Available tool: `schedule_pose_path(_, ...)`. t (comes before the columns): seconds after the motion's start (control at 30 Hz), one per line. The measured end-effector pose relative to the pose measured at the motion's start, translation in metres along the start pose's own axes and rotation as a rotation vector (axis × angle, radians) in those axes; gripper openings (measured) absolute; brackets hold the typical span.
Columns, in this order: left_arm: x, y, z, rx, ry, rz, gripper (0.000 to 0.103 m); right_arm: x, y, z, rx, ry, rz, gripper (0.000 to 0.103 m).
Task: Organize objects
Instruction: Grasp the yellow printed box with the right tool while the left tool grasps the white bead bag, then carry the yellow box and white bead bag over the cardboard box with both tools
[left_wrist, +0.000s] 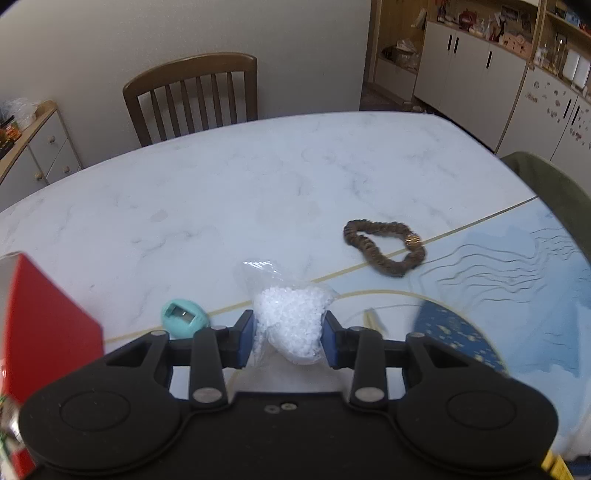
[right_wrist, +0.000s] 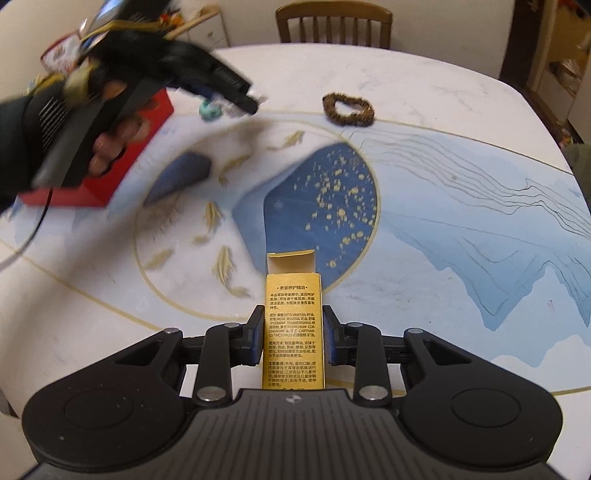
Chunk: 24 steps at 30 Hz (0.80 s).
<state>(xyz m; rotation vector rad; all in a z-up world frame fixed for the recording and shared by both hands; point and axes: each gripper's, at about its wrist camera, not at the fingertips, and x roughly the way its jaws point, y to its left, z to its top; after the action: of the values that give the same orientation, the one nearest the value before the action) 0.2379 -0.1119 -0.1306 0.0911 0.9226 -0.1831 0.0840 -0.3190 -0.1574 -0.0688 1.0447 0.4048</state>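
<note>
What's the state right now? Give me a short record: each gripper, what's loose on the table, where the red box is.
left gripper: jaws shut on the clear bag of white beads
right gripper: jaws around the yellow carton, its top flap open
loose on table: brown scrunchie, teal sharpener
red box: at the table's left side, just left of the sharpener

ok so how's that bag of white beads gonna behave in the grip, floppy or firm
Probably floppy: the bag is thin clear plastic, and its empty top crumples loosely above the beads. The loose filling bulges between the left gripper pads, so it will likely shift and sag rather than hold shape. It looks light for its size, though the film could slip.
</note>
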Motion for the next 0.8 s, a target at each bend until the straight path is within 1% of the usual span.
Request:
schedule_pose_path(0.17, -0.040, 0.004, -0.004, -0.035, -0.024, -0.037, 0.036, -0.022, 0.004, 0.014, 0.044, -0.049, 0.022, 0.030)
schedule_pose_path(0.3, -0.074, 0.011, -0.008, -0.054, -0.043, -0.050, 0.036, -0.040, 0.017, 0.026, 0.023, -0.082, 0.033, 0.030)
schedule_pose_path(0.53, -0.124, 0.037, -0.023, -0.099, -0.059, -0.022, 0.036, -0.062, 0.056, 0.044, -0.044, -0.116, 0.057, 0.030)
schedule_pose_path(0.8, -0.166, 0.075, -0.044, -0.147, -0.075, 0.004, 0.036, -0.077, 0.107, 0.072, -0.121, -0.150, 0.085, 0.030)
